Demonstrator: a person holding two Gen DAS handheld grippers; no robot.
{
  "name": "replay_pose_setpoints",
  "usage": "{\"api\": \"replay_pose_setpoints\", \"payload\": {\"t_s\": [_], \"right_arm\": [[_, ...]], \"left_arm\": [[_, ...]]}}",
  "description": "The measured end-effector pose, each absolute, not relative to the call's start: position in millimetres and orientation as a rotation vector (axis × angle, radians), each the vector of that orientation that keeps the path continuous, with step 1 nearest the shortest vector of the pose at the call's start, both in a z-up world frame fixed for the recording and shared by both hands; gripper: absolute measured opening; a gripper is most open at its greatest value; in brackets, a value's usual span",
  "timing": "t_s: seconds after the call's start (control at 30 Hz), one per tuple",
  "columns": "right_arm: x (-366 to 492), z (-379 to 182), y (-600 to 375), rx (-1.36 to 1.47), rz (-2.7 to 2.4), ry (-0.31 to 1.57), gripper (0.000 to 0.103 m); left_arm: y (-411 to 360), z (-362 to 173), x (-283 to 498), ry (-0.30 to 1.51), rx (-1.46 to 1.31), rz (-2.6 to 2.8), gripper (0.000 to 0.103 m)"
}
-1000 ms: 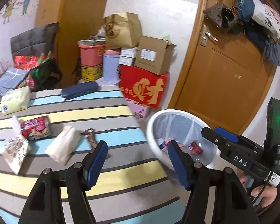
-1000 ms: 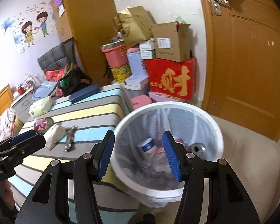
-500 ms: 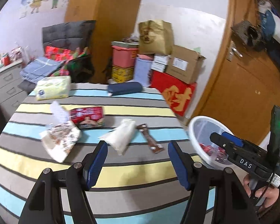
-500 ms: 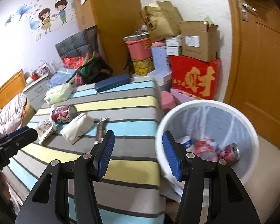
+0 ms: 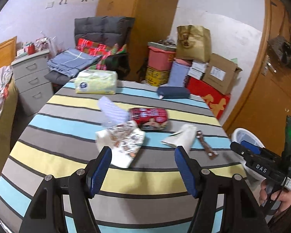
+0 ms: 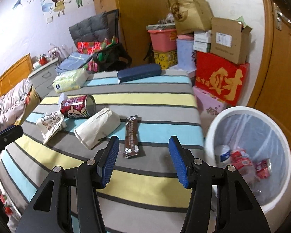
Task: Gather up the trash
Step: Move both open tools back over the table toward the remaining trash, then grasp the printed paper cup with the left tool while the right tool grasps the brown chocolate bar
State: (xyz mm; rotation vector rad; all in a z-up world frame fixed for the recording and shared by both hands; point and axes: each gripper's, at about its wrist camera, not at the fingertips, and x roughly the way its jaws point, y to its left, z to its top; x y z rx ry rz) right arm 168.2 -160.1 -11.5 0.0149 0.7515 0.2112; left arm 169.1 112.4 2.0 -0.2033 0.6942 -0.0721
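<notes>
Trash lies on the striped tablecloth [image 6: 149,99]: a red can [image 6: 77,106] on its side, a printed paper wrapper [image 6: 51,123], a beige paper bag [image 6: 97,129] and a brown snack wrapper [image 6: 131,136]. My right gripper [image 6: 143,161] hangs open just in front of the snack wrapper, empty. In the left wrist view my left gripper [image 5: 142,169] is open and empty, near the printed wrapper [image 5: 124,143], with the can [image 5: 149,117], the bag [image 5: 181,137] and the snack wrapper [image 5: 206,145] beyond. The white bin [image 6: 240,110] at the table's right holds cans and a bottle.
A yellow tissue pack [image 5: 97,81] and a dark blue case [image 5: 173,92] lie at the table's far side. Boxes and bins [image 6: 219,77] are stacked by the wall. A wooden door [image 6: 281,68] is on the right. A grey drawer unit [image 5: 32,75] and bedding are on the left.
Both grippers have swung left, from over the bin to over the striped table. The trash now lies in front of the fingers. Both sets of jaws have kept the same width.
</notes>
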Motion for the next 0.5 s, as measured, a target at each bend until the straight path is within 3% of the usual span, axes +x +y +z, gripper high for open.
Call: {"api": "replay_pose_setpoints", "payload": {"t_s": [0.5], "right_arm": [[199.4, -34.3, -142.4, -0.054, 0.201, 0.847, 0.055]], "left_arm": [[155.6, -37.6, 216.1, 0.790, -0.226, -0.031, 0.074]]}}
